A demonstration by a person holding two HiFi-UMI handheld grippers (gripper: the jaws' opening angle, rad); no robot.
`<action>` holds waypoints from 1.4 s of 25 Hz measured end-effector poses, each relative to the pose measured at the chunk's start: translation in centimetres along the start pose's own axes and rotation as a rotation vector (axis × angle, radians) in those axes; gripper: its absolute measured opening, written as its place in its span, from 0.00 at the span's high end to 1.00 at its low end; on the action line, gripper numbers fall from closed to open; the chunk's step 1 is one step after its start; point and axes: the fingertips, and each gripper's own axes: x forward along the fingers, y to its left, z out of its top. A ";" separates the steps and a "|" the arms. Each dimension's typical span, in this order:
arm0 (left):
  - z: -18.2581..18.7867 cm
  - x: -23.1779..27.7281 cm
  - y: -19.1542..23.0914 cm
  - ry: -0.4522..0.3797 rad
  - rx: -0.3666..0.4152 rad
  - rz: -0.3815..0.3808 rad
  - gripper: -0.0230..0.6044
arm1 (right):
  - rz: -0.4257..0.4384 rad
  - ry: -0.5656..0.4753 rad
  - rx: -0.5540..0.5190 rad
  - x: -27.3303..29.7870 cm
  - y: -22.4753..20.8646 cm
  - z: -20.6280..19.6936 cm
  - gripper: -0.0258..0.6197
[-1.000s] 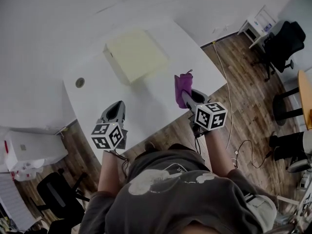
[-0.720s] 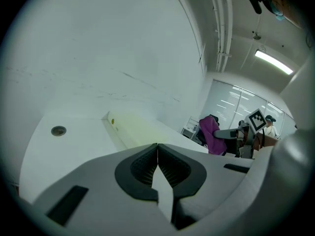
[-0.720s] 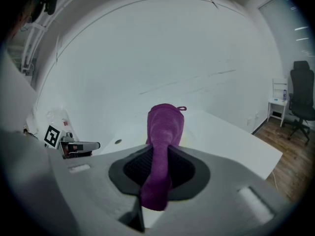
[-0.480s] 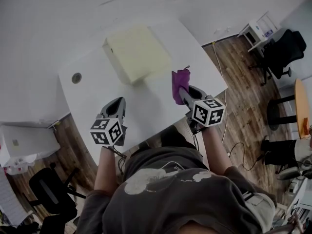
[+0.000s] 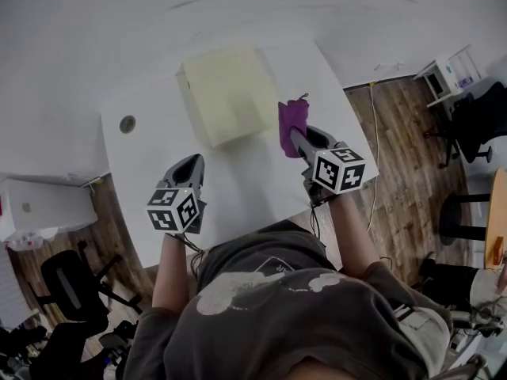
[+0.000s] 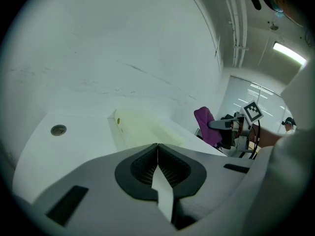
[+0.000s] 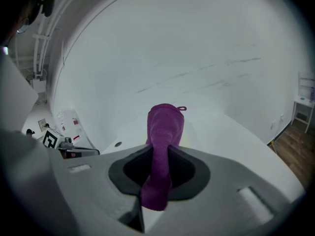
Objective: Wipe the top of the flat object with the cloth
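Right gripper (image 5: 296, 139): jaws clamped on the bunched purple cloth (image 5: 292, 120), held just beside the pale yellow flat box (image 5: 226, 89) on the white surface (image 5: 238, 184), not over its top. Left gripper (image 5: 188, 169): jaws closed on nothing, well back. Wiping looks not yet begun, so the whole top remains.

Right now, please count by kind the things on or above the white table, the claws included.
Yellow box: 1
Purple cloth: 1
Claws: 2, the left claw and the right claw
Total: 4
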 end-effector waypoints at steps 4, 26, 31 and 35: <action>0.2 2.1 0.1 0.015 -0.016 0.044 0.97 | 0.042 0.027 -0.021 2.4 -2.1 1.4 0.85; -1.9 9.5 2.3 0.157 -0.093 0.164 0.97 | 0.280 0.112 -0.161 15.0 -1.7 6.9 0.85; -2.9 10.2 3.0 0.192 -0.108 0.194 0.97 | 0.334 0.134 -0.182 17.2 0.0 6.7 0.85; -2.8 10.3 3.3 0.187 -0.112 0.207 0.97 | 0.368 0.169 -0.200 18.9 1.1 6.2 0.85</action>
